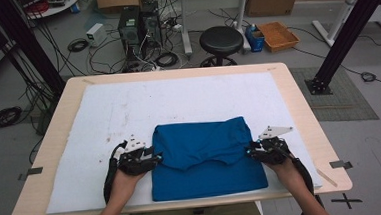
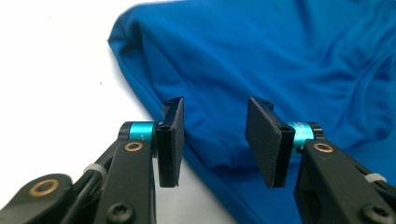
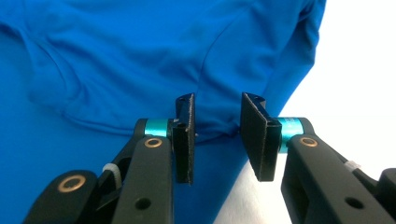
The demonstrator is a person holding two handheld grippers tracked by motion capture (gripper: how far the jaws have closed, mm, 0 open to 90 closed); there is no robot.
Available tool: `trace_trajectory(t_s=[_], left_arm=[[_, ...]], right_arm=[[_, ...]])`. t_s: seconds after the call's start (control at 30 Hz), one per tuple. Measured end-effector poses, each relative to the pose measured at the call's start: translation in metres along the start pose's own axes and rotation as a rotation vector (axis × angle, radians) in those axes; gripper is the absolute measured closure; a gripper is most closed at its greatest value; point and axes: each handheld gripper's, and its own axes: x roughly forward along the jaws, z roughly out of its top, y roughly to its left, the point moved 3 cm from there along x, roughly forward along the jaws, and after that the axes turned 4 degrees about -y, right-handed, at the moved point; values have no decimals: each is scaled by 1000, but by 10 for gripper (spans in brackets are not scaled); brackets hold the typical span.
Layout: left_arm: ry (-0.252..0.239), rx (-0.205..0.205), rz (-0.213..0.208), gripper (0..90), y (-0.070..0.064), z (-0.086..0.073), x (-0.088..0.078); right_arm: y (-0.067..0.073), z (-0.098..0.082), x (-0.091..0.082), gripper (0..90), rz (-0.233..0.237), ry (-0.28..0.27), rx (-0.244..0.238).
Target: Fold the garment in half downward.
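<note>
The table (image 1: 298, 101) is pale wood with rounded corners, covered by a white foam mat (image 1: 99, 118) that is matte and faintly stained. At the near middle of the mat lies the blue shirt (image 1: 206, 159), folded into a rough rectangle, its upper layer doubled down over the lower one. The fabric is thin, smooth knit with soft creases and a stitched hem.

The step in hand appears to be finishing a fold. The left gripper (image 1: 149, 157) sits at the shirt's left edge, the right gripper (image 1: 256, 151) at its right edge, both low over the mat.

In the left gripper view, the left gripper's jaws stand apart with cloth beyond the gap, pressing on nothing. In the right gripper view, the right gripper's jaws are likewise parted over the folded edge, gripping nothing.

To do the step well:
- Keep both grippers level with each other so the fold line stays straight.
- Take hold at the doubled edge, catching every layer.
- Lift only slightly; this knit slides and sags easily.

The flat black pads (image 2: 268, 140) are rectangular and finely textured.
</note>
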Motion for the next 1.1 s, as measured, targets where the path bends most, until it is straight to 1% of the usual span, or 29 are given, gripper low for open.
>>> trace_trajectory(t_s=[0.03, 0.1, 0.17, 0.2, 0.23, 0.27, 0.3, 0.33, 0.37, 0.4, 0.43, 0.47, 0.5, 0.53, 0.6, 0.63, 0.67, 0.77, 0.8, 0.83, 0.9, 0.93, 1.0, 1.03, 1.07, 1.1], left_arm=[[3, 7, 3, 578, -1, -1, 1], [11, 35, 19, 608, -4, -1, 2], [16, 49, 34, 629, -5, -1, 2], [16, 51, 38, 631, -5, -1, 2], [20, 48, 37, 633, -5, -1, 3], [27, 54, 44, 643, -6, -2, 3], [30, 63, 58, 720, -6, -2, 4], [33, 70, 72, 720, -8, -2, 4], [37, 93, 78, 788, -9, -2, 4], [35, 105, 83, 788, -10, -2, 4], [36, 121, 94, 810, -11, -2, 4], [30, 133, 98, 825, -12, -1, 4], [20, 128, 94, 826, -13, 0, 3], [6, 123, 87, 826, -14, 1, 2], [-20, 111, 72, 821, -14, 4, -2], [-30, 106, 67, 821, -14, 5, -3], [-32, 100, 62, 819, -13, 5, -4], [-40, 92, 56, 819, -13, 5, -6], [-49, 87, 54, 820, -13, 6, -8], [-65, 85, 49, 820, -13, 8, -10], [-91, 83, 40, 820, -13, 12, -16], [-99, 82, 36, 820, -13, 13, -18], [-103, 78, 33, 820, -13, 13, -19], [-103, 69, 25, 820, -14, 13, -20], [-107, 52, 7, 821, -15, 13, -22], [-113, 27, -12, 827, -16, 12, -24]], right_arm=[[1, 1, 0, 715, 0, 2, -10], [3, 1, -1, 759, -4, 11, -44], [6, 1, -1, 766, -10, 12, -65], [7, 2, -2, 747, -10, 8, -74], [8, 3, -3, 702, 4, -8, -64], [8, 3, -4, 701, 24, -17, -50], [8, 3, -1, 721, 25, 4, -52], [8, 3, -1, 721, 25, 4, -52], [8, 1, 3, 787, 33, 13, -56], [8, 1, 3, 787, 33, 13, -56], [8, 2, 3, 820, 38, 17, -59], [10, 2, 2, 839, 35, 17, -73], [11, 2, 2, 842, 31, 18, -79], [12, 2, 2, 847, 38, 13, -81], [11, 3, -2, 849, 44, -17, -86], [11, 3, -2, 849, 44, -17, -86], [11, 4, -3, 849, 45, -21, -81], [11, 4, -4, 850, 47, -28, -87], [12, 5, -5, 851, 45, -34, -86], [12, 6, -9, 852, 45, -52, -86], [12, 7, -11, 853, 48, -56, -83], [12, 8, -13, 853, 47, -68, -85], [11, 9, -14, 854, 47, -71, -87], [11, 9, -14, 855, 47, -72, -87], [12, 9, -14, 855, 54, -70, -79], [13, 9, -16, 855, 62, -71, -80]])
